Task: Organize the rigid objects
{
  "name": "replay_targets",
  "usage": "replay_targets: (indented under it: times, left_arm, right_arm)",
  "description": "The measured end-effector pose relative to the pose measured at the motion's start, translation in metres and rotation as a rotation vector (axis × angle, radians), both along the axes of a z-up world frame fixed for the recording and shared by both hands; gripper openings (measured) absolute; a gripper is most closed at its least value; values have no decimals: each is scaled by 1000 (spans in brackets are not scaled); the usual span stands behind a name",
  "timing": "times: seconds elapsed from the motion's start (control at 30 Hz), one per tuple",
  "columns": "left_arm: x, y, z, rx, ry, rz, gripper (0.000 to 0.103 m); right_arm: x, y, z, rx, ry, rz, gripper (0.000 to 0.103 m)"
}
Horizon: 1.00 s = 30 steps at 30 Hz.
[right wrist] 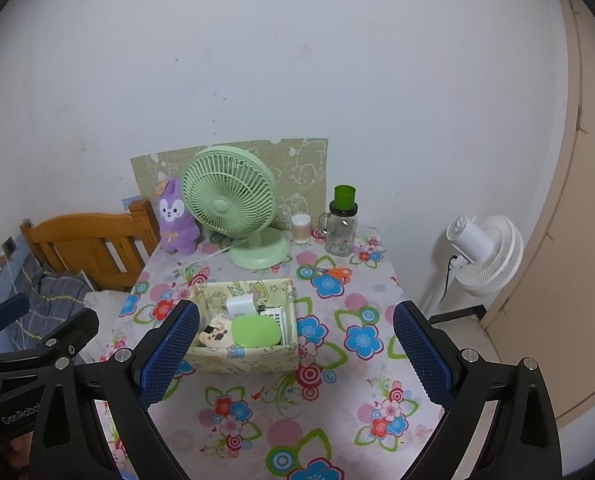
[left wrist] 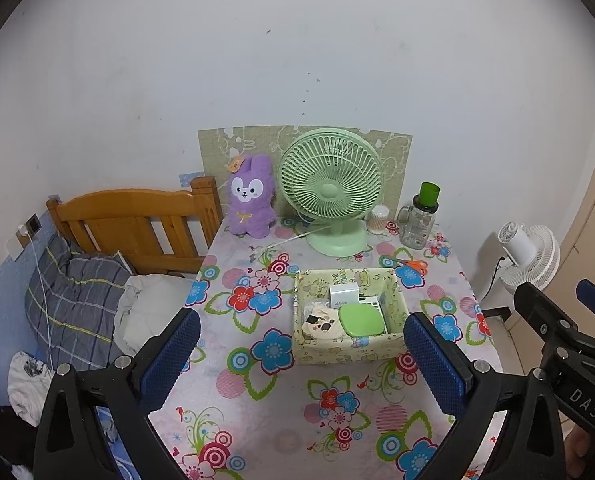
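A pale yellow patterned box (left wrist: pixel 347 350) (right wrist: pixel 243 360) sits mid-table. Inside it lie a green rounded case (left wrist: pixel 361 320) (right wrist: pixel 255 332), a white charger block (left wrist: pixel 343 294) (right wrist: pixel 239 307), a beige patterned round item (left wrist: pixel 323 322) (right wrist: pixel 216 334) and a white flat piece (right wrist: pixel 275 318). Orange-handled scissors (left wrist: pixel 413 265) (right wrist: pixel 333 273) lie on the cloth behind the box. My left gripper (left wrist: pixel 301 360) hovers open in front of the box, nothing between its blue pads. My right gripper (right wrist: pixel 295 354) is open too, just right of the box; its left pad (right wrist: pixel 169 354) overlaps the box's front left corner in view.
At the back of the flowered tablecloth (left wrist: pixel 281 412) stand a green desk fan (left wrist: pixel 331 192), a purple plush rabbit (left wrist: pixel 251 200), a cotton swab jar (left wrist: pixel 378 219) and a glass jug with green lid (left wrist: pixel 419 220). A wooden bed headboard (left wrist: pixel 137 224) and bedding lie left; a white floor fan (right wrist: pixel 485 254) stands right.
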<state>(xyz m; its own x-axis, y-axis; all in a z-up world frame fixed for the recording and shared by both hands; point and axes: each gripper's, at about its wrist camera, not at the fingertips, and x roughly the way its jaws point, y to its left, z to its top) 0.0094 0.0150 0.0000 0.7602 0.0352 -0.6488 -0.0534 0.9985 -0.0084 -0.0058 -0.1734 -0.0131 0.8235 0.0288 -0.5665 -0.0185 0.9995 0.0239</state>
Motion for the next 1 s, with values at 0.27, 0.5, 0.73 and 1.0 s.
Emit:
replay_targets:
  times: [0.27,0.5,0.73,1.0]
  left_arm:
    - [-2,-2,2,8,-4,-8,103]
    - [-2,-5,3,10,-3,-14,103]
    - [-3,-8,4,15,-5,-17,103]
    - [-4,-8,6,14,-14,-23,103]
  right_arm:
    - [-2,-3,0,6,-3,-6,99]
    - [-4,-4,-1,6,-4,-9,99]
    - [-6,-7,0,8,-6,-15,99]
    - [-8,-5,3,-3,-20,-19,99]
